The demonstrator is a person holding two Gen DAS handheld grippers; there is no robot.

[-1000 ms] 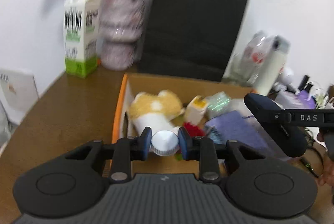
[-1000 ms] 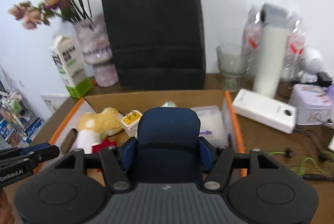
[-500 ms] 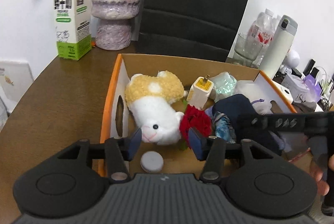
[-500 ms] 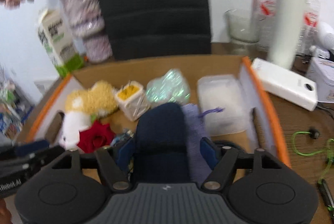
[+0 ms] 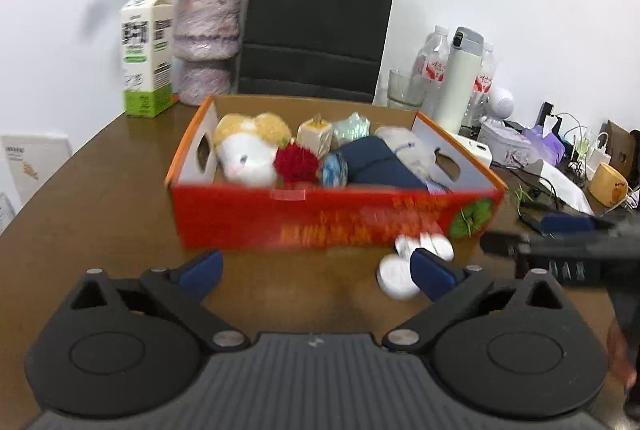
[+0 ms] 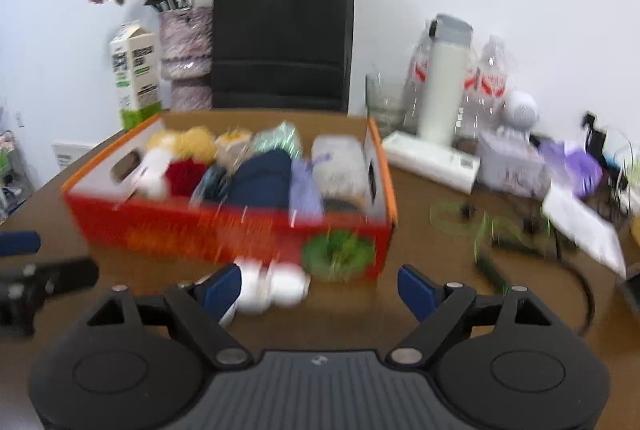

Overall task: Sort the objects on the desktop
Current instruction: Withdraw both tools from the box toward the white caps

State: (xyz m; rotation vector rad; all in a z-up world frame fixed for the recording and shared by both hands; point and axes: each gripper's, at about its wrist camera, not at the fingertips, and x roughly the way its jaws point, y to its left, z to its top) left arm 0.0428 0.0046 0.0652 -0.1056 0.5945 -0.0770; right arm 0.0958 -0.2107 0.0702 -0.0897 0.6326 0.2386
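One red and orange cardboard box [image 5: 336, 220] stands on the brown wooden table [image 5: 92, 213], and it holds most of the small things. Inside I count one white and yellow plush toy [image 5: 248, 149], one red fluffy flower [image 5: 296, 161], one dark blue pouch [image 5: 380, 163], one small cream cube with a yellow top [image 5: 316, 135], one shiny pale green packet [image 5: 352, 125] and one pale purple cloth [image 6: 304, 189].

On the table just in front of the box lie small white round caps [image 5: 400, 278]; they are blurred, and I can make out about three, but the exact count is not sure.

The left gripper [image 5: 316, 272] has just been opening, and its blue pads now stand wide apart with nothing between them. One cap lies just beside its right pad. The right gripper [image 6: 320, 288] has also just been opening and is empty, with the white caps near its left pad.

Behind the box stand one black paper bag [image 5: 320, 29], one milk carton [image 5: 146, 53], one purple vase with dried flowers [image 5: 206, 41] and one white flask [image 5: 460, 77].
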